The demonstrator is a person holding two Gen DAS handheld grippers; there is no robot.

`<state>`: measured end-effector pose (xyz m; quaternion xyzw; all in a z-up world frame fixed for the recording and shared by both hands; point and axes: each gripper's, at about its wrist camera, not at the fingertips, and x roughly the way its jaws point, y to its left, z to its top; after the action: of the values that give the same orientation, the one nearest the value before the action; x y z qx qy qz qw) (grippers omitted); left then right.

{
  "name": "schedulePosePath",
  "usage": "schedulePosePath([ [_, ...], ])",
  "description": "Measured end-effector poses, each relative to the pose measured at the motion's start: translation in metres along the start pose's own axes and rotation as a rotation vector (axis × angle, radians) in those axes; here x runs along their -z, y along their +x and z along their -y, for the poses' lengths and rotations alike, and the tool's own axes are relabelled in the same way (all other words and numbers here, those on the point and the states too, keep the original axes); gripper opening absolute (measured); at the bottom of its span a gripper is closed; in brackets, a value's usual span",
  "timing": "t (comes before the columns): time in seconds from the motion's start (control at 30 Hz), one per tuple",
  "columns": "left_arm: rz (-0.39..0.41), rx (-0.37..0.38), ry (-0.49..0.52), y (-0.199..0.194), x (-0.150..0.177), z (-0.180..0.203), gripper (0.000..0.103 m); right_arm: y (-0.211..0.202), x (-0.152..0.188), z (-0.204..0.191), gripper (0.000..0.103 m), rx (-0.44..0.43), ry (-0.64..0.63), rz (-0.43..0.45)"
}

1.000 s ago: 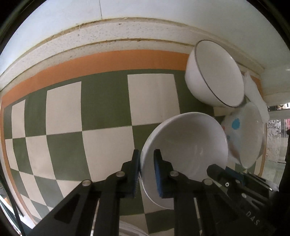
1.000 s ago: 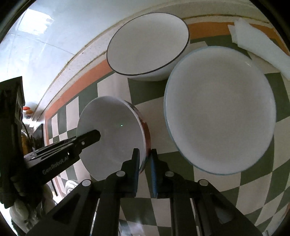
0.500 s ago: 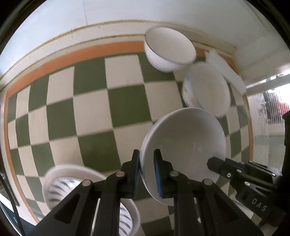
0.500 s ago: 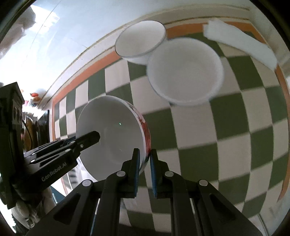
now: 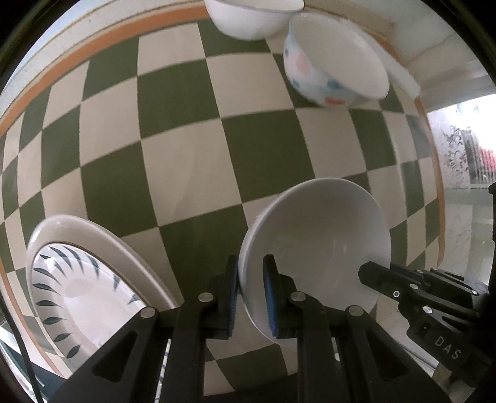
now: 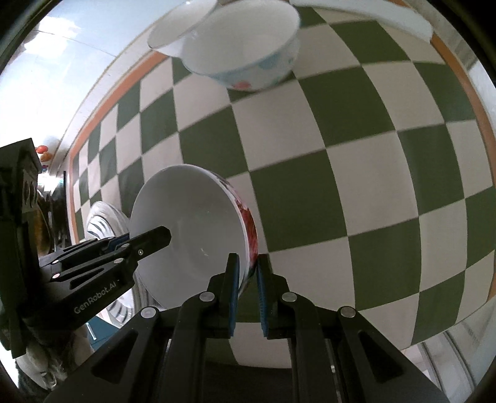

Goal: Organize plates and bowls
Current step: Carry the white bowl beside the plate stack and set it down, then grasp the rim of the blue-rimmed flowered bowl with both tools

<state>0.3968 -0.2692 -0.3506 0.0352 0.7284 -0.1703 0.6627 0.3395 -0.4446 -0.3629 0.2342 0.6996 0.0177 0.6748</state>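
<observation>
The left gripper [image 5: 250, 293] has its fingers clamped on the near rim of a white bowl [image 5: 322, 248], one pad outside the wall and one inside. The right gripper [image 6: 246, 290] is clamped the same way on the opposite rim of that bowl, where red flower print shows on the outer wall. Both grips sit low on the rim and the bowl hangs tilted above the checked counter [image 5: 186, 161], apparently clear of it.

With two grips on one bowl, the carry goes best if both hands move together at one height; any twist between them would strain the rim or let a pad slip on the glaze. It likely belongs with other bowls, so it should be levelled before it is lowered.

To the left, near the counter's edge, lies a plate [image 5: 77, 279] with a dark leaf pattern. Far off by the wall stand a dotted bowl [image 5: 328, 65] and, just beside it, a plain bowl [image 5: 248, 15]. The open counter between offers no obstacle.
</observation>
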Motion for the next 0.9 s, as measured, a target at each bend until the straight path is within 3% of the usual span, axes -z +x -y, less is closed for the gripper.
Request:
schedulePosePath([
  [0.43, -0.012, -0.027, 0.001, 0.013, -0.003, 0.015, 0.013, 0.016, 0.001, 0.008, 0.012, 0.006, -0.005, -0.04],
  [0.63, 0.085, -0.008, -0.007, -0.036, 0.0, 0.01, 0.013, -0.009, -0.005, 0.01, 0.013, -0.016, -0.005, -0.011],
  [0.73, 0.158, -0.001, -0.004, -0.068, -0.004, 0.01, 0.014, -0.041, -0.012, 0.012, 0.013, -0.036, -0.002, 0.049],
  [0.9, 0.22, 0.037, -0.023, -0.107, -0.033, 0.01, 0.02, -0.092, -0.033, 0.018, 0.013, -0.063, 0.0, 0.137],
])
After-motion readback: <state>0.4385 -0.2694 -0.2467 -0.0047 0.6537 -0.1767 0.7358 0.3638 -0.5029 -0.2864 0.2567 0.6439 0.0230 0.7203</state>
